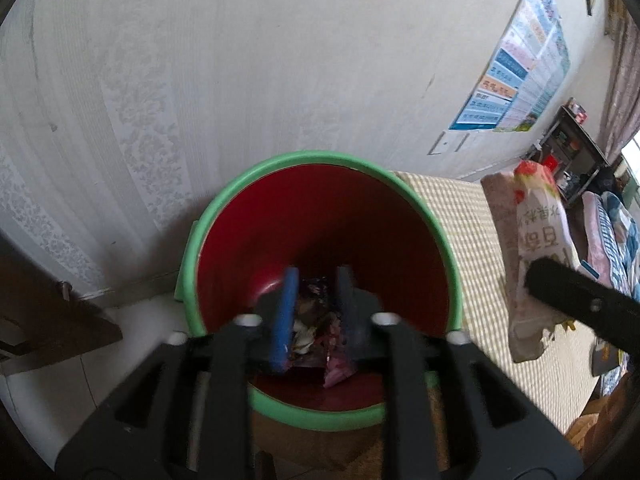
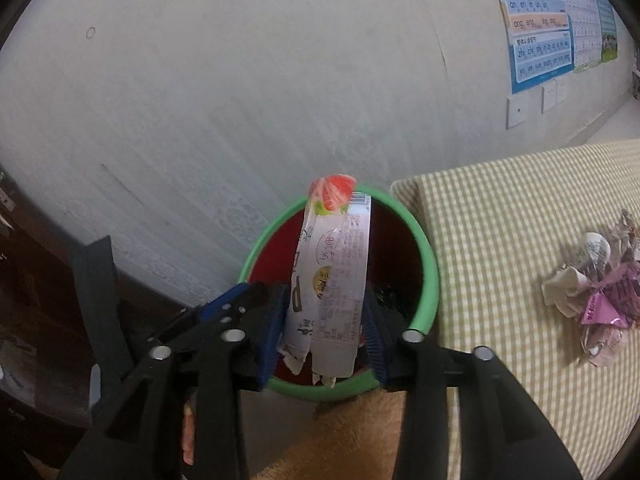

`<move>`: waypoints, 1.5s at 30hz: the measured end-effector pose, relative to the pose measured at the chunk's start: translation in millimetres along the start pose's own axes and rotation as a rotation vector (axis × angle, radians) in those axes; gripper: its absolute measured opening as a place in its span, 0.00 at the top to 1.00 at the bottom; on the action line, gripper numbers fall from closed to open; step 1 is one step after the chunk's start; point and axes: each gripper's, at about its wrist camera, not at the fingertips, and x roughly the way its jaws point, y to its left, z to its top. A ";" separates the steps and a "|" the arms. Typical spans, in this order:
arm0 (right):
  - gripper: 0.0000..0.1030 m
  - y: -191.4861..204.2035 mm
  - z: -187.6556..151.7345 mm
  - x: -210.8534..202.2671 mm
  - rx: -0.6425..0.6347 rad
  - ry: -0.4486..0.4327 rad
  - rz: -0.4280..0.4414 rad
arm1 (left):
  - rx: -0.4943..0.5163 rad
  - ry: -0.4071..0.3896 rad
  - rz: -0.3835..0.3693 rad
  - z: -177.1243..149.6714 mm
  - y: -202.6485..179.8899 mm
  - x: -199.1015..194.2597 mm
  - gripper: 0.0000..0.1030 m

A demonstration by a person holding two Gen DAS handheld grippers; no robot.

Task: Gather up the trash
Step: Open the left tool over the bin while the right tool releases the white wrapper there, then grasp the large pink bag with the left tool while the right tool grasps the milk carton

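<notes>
While the right tool (image 2: 326, 336) hangs over the bin (image 2: 430, 280), jaws part-open around the wrapper (image 2: 340, 272), the wrapper could cling to a pad or fall outside the rim. Left tool (image 1: 316, 312), part-open, empty, hovers above trash (image 1: 316, 320) in the bin.

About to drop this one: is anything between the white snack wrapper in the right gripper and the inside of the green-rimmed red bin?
Nothing visible blocks it. The white plastic snack wrapper hangs between the right gripper's fingers directly above the open mouth of the red plastic bin with the green rim. The left gripper sits off to one side over the bin, not under the wrapper.
</notes>
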 end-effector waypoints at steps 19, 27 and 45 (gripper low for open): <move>0.41 -187.8 -47.2 -131.4 0.351 -0.238 -0.472 | 0.056 0.030 -0.046 -12.7 -30.7 1.6 0.32; 0.24 -245.3 -22.4 -142.8 0.052 -0.037 -0.801 | 0.154 0.037 -0.050 -17.9 -66.6 -5.9 0.32; 1.00 -273.9 -63.7 -132.9 -0.027 -0.037 -0.716 | 0.408 0.059 -0.102 -46.9 -163.4 -17.2 0.30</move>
